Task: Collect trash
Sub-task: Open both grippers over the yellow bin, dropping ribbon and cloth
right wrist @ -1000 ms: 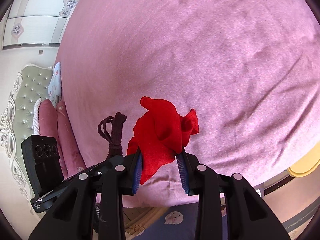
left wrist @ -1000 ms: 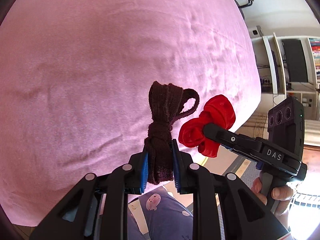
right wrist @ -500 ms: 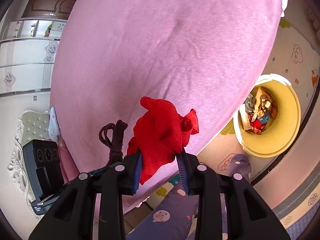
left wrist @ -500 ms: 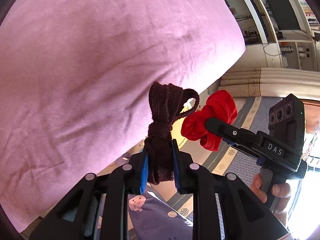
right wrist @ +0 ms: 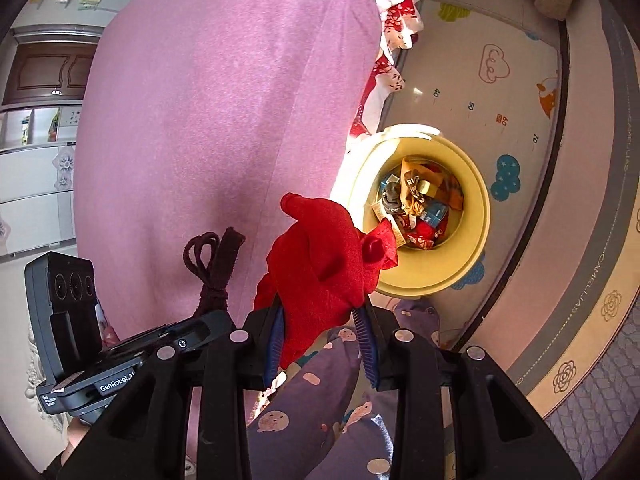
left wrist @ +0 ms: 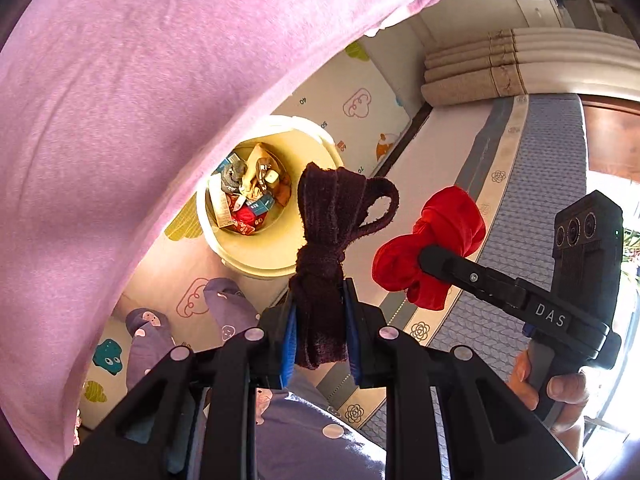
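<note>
My left gripper is shut on a knotted dark brown cloth, held in the air. My right gripper is shut on a crumpled red cloth. The red cloth also shows in the left wrist view, to the right of the brown one. The brown cloth shows in the right wrist view, to the left. A cream yellow bin with several wrappers in it stands on the floor below and beyond both cloths. It also shows in the right wrist view.
A bed with a pink cover fills the left side, its edge beside the bin. The person's purple patterned legs are below the grippers. A play mat and a grey rug cover the floor.
Both grippers have swung from over the pink bed towards its edge. The floor and the yellow bin have come into view under the two cloths. Both grips are unchanged.
</note>
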